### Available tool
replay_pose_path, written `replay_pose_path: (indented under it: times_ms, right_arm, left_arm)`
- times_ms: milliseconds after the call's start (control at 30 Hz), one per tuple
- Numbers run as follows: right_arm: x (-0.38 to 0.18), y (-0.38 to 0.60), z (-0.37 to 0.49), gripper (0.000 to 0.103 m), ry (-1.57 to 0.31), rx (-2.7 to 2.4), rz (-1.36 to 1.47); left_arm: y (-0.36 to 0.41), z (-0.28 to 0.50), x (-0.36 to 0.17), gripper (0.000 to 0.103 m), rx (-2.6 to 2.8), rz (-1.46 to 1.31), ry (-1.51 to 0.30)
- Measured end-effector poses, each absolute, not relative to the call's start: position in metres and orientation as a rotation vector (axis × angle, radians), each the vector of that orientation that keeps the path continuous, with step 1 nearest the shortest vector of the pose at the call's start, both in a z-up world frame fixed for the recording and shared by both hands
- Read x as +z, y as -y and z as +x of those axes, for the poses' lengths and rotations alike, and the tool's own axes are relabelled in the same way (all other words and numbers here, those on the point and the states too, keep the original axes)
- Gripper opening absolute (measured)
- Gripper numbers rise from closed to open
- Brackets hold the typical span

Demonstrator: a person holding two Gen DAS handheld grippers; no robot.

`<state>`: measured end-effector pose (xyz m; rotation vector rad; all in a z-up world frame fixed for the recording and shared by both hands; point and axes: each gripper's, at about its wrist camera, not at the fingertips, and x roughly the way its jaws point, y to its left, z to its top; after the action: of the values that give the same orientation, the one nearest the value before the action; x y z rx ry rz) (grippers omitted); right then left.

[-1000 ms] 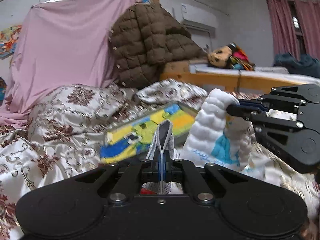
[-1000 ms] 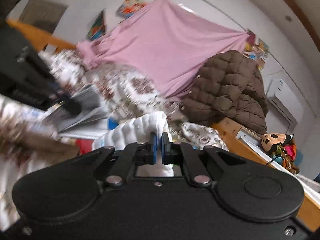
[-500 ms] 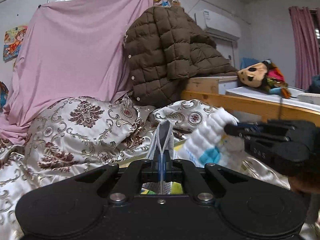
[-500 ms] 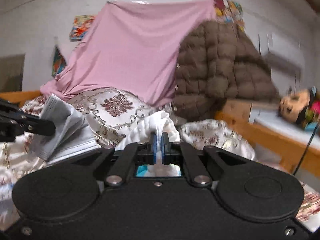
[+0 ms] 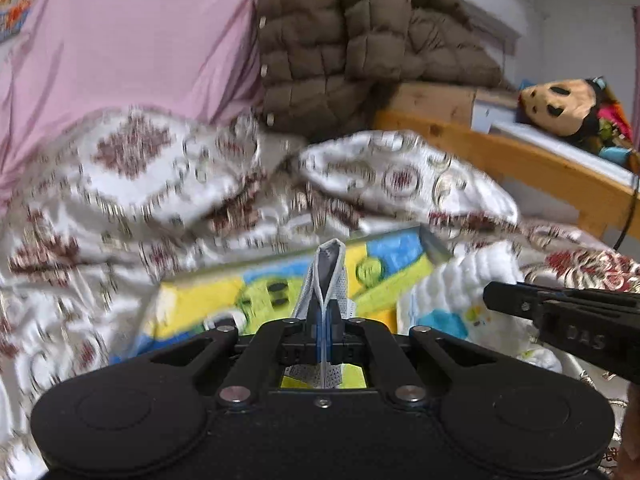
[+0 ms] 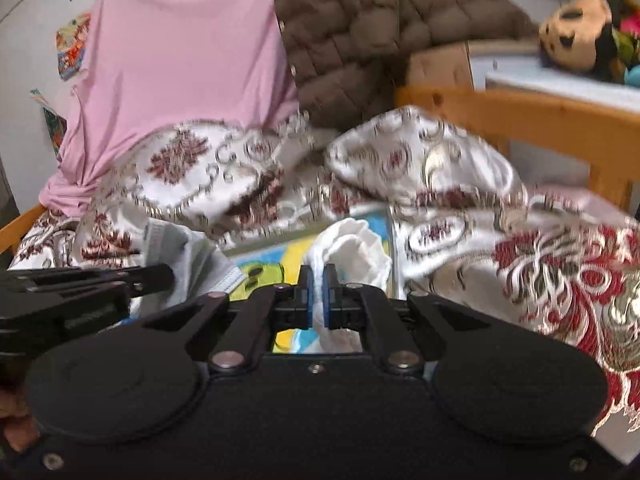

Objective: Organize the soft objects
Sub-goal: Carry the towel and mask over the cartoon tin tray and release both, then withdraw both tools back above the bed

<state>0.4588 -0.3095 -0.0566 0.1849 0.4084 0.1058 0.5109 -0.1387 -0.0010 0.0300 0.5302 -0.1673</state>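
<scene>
My left gripper [image 5: 323, 320] is shut on a folded grey face mask [image 5: 327, 276], held above a yellow and blue box [image 5: 248, 300]. The mask also shows in the right wrist view [image 6: 188, 264], with the left gripper [image 6: 160, 276] at the left. My right gripper [image 6: 319, 296] is shut on a white quilted cloth [image 6: 352, 252] with a blue cartoon print. The cloth also shows in the left wrist view [image 5: 452, 296], with the right gripper [image 5: 492, 296] at the right. Both are over the box [image 6: 272, 260].
A floral satin quilt [image 5: 140, 184] covers the bed. A pink sheet [image 5: 128, 40] and a brown puffer jacket [image 5: 352, 40] hang behind. A wooden bed rail [image 5: 540, 168] and a plush toy [image 5: 560, 104] are at the right.
Both grippers have tilted and moved down toward the yellow and blue box, each still holding its item. The box has come back into view below them.
</scene>
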Motion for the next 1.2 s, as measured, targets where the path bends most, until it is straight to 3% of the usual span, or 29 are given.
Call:
replay_pose_path:
  times_ms: [167, 300, 367, 467, 500, 667, 733, 933, 1100, 1200]
  right_arm:
    - [-0.067, 0.316, 0.462, 0.001, -0.476, 0.125, 0.187]
    - [-0.068, 0.317, 0.449, 0.007, -0.501, 0.138, 0.192]
    - [-0.066, 0.319, 0.439, 0.016, -0.496, 0.136, 0.194]
    - [-0.059, 0.321, 0.42, 0.027, -0.474, 0.138, 0.197]
    - [-0.055, 0.322, 0.411, 0.036, -0.464, 0.136, 0.197]
    - [-0.038, 0.323, 0.377, 0.052, -0.405, 0.134, 0.194]
    - [-0.033, 0.322, 0.367, 0.067, -0.381, 0.136, 0.188]
    - [-0.011, 0.311, 0.31, 0.098, -0.292, 0.123, 0.136]
    - [0.001, 0.302, 0.26, 0.102, -0.235, 0.107, 0.166]
    - [0.004, 0.295, 0.228, 0.102, -0.204, 0.103, 0.181]
  left_arm:
    - [0.139, 0.517, -0.026, 0.001, -0.152, -0.019, -0.653]
    - [0.134, 0.513, -0.034, 0.012, -0.149, -0.053, -0.696]
    - [0.13, 0.508, -0.031, 0.017, -0.14, -0.058, -0.688]
    - [0.126, 0.497, -0.023, 0.036, -0.138, -0.072, -0.663]
    - [0.125, 0.491, -0.019, 0.041, -0.136, -0.073, -0.649]
    - [0.121, 0.46, 0.001, 0.054, -0.142, -0.06, -0.583]
    - [0.118, 0.443, 0.011, 0.066, -0.138, -0.058, -0.543]
    - [0.108, 0.382, 0.039, 0.086, -0.123, -0.049, -0.411]
    - [0.098, 0.33, 0.054, 0.102, -0.094, -0.04, -0.336]
    - [0.091, 0.304, 0.058, 0.102, -0.082, -0.04, -0.332]
